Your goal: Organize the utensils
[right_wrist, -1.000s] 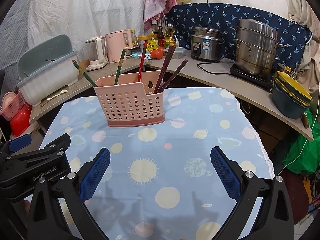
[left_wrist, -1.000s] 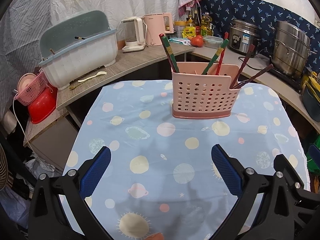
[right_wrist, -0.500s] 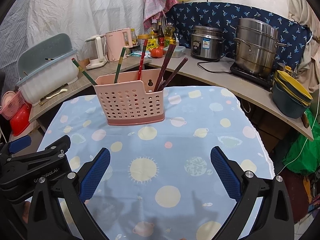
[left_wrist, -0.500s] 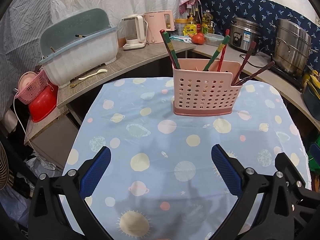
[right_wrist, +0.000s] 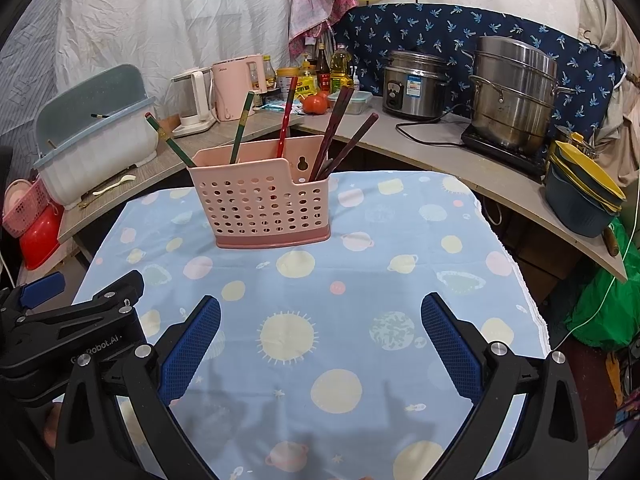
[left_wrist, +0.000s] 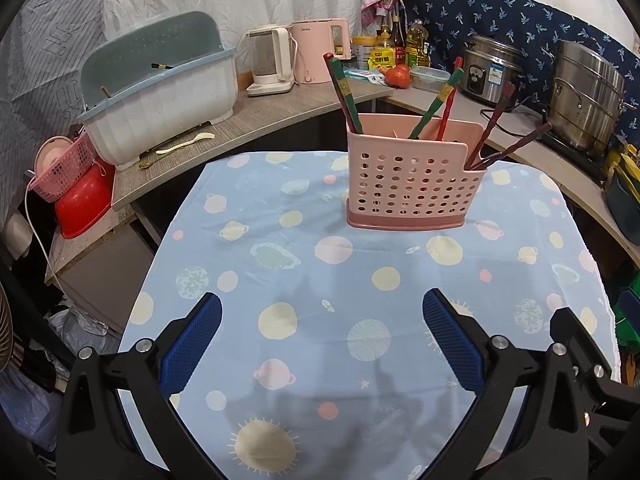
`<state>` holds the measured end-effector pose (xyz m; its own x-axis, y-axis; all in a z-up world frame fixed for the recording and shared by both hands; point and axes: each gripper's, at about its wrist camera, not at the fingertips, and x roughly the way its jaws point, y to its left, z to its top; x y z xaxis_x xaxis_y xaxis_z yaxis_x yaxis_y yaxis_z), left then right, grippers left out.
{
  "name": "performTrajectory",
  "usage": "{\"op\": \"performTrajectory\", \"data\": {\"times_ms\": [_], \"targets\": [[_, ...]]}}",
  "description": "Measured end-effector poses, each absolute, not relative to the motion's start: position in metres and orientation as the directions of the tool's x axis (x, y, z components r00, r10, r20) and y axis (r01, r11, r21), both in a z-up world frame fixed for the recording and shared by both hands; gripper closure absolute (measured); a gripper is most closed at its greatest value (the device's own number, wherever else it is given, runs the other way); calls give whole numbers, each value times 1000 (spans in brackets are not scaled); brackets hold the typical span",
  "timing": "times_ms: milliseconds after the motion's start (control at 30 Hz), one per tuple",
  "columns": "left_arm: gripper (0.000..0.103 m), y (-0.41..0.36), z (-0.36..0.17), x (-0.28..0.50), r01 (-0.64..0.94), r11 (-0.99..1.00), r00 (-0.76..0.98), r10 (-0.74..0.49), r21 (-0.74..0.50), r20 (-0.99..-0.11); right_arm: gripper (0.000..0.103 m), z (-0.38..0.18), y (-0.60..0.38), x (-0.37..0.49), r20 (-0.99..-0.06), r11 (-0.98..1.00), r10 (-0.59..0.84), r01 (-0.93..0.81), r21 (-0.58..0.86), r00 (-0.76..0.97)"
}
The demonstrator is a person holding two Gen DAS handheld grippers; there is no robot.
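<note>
While both grippers, left (left_wrist: 322, 336) and right (right_wrist: 320, 336), are hovering spread and empty, chopsticks (right_wrist: 334, 128) are standing in the basket (right_wrist: 260, 204) well ahead; light, stiff, slippery, so pinch mid-shaft.

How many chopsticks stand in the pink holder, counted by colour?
In the pink holder:
Green chopsticks: 2
Red chopstick: 1
Dark brown chopsticks: 2
Total: 5
</note>
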<state>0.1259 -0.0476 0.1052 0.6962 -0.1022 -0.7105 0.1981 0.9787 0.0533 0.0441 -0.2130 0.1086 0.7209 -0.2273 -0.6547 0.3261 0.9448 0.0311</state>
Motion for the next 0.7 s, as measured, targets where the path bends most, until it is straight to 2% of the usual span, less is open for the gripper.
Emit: {"op": "performTrajectory", "data": {"times_ms": [700], "targets": [[7,-48,109,126,196,978,705,-86,77,-704,6,110,-212,44,-651,944,-231,329,29,723]]}}
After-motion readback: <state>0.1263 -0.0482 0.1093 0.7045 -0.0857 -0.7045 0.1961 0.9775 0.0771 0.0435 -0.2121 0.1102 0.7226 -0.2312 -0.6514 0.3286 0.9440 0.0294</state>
